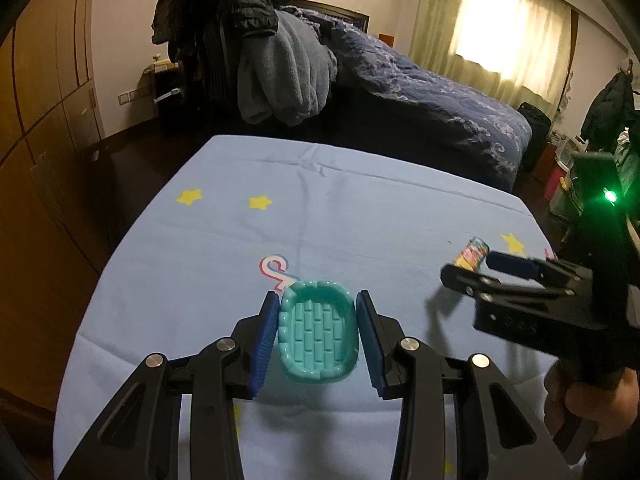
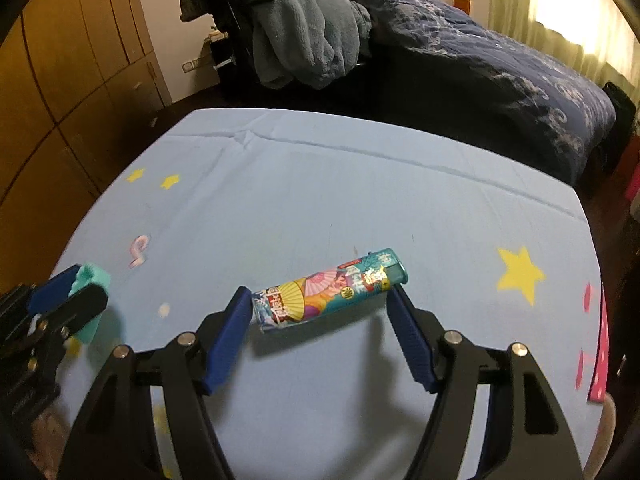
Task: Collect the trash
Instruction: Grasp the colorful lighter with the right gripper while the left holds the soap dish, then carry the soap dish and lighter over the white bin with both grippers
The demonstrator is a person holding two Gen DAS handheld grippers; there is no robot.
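left view only: full look into the teal tray [image 1: 318, 334], brick-pattern floor and scalloped rim visible; also the right gripper [image 1: 476, 270] from the side, the person's hand [image 1: 588, 404] on its handle, a green light [image 1: 609, 196] on its body, a bright curtained window [image 1: 508, 28]
right view only: whole length of the wrapper tube [image 2: 330, 290], colourful print with fans, teal capped end to the right; big yellow star [image 2: 520, 276] and a pink strip [image 2: 600, 344] at the right edge of the cloth
both views: blue cloth [image 2: 320, 184] over the bench, bed [image 1: 432, 92] with dark blue quilt behind, grey blanket [image 1: 288, 68] heaped at its end, wooden wardrobe [image 2: 72, 40] at left
left gripper [image 1: 316, 338]: fingers narrow, blue pads [image 1: 264, 344] pressed on both long sides of the tray, clenched on it; tray looks lifted off the cloth, tilted toward camera
left gripper in right view: seen [image 2: 72, 300] at far left, tray edge-on between its fingers, no detail
right gripper [image 2: 320, 332]: fingers wide; tube lies crosswise between the tips; left pad [image 2: 228, 344] touches the tube's open end, right pad at or just beside the capped end; firm squeeze cannot be told
tube position: above its own shadow on the cloth, right part of bench, near the big star
tube in left view: only one end shows, behind the right gripper's fingertips
tray vs tube: well apart, tray left, tube right
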